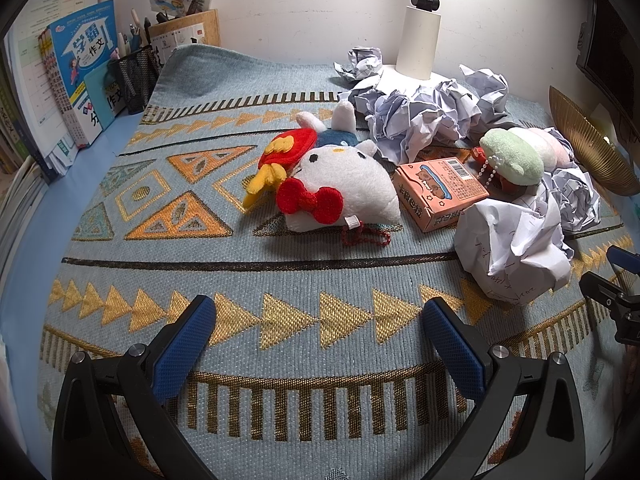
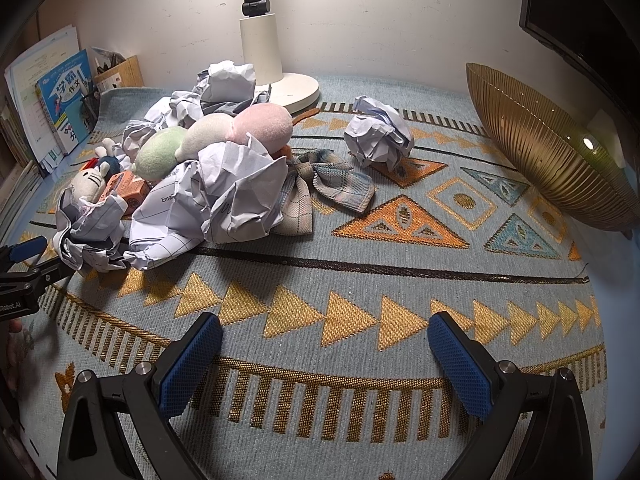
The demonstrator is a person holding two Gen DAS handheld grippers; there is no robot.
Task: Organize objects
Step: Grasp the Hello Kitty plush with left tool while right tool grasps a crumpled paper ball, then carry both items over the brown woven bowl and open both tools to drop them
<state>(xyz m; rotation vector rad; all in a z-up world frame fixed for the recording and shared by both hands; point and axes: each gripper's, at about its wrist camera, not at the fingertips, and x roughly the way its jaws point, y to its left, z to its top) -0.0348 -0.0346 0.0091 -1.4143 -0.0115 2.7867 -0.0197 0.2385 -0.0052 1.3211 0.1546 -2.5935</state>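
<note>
Nothing picked up yet, so this looks like the approach. Left gripper (image 1: 320, 336) gapes wide and empty at the bottom of its frame; the plush cat (image 1: 340, 184) lies mid-frame, well ahead. Right gripper (image 2: 325, 344) is spread empty too, with the paper heap (image 2: 224, 192) centre-left and the gold bowl (image 2: 552, 152) upper right. Next move, I'd say: reach forward and close on one piece.

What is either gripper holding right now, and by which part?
Nothing. The left gripper and right gripper are both open above the mat.
</note>
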